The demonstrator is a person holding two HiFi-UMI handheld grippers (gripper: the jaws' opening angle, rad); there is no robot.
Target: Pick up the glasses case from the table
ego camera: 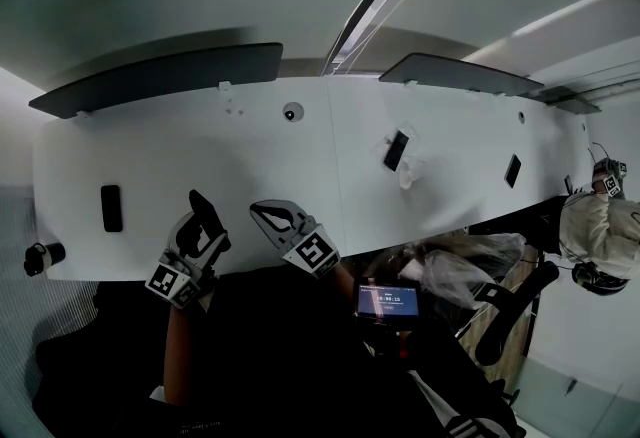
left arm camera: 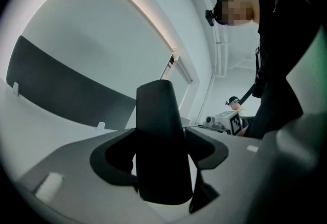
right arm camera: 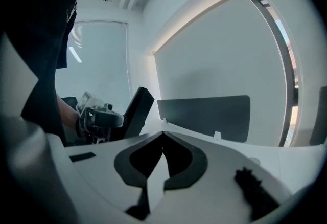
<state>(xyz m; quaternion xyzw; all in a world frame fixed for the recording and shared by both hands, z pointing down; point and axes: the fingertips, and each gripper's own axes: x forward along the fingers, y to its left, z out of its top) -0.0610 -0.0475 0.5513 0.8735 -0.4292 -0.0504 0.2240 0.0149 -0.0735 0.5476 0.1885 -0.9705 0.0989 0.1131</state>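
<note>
1. Holds the black glasses case (left arm camera: 158,131) in the left claw (ego camera: 197,238), jaws spread wide and pressed against its sides.
2. Carries the case off the white table (ego camera: 200,146), over the near edge, with the narrower end pointing away from the hand towards the far side.
3. Has the right claw (right arm camera: 162,135) fully closed, tips meeting, nothing between them.
4. Places the right claw just beside the left one, both at the near edge and aimed across the table.
5. Sees the case from the right gripper view as a dark oblong, tilted, sticking out of the left claw.
6. Counts three flat dark items lying on the table, too small to identify: a left slab (ego camera: 111,208) well to the left of the claws, a tilted slab (ego camera: 396,150) right of centre, and a far slab (ego camera: 512,170) further right.
7. Notes a small round fitting (ego camera: 292,112) near the far edge, and dark divider panels (ego camera: 160,76) standing along that edge.
8. Notes a lit screen (ego camera: 388,301) below the near edge, right of the right claw.
</note>
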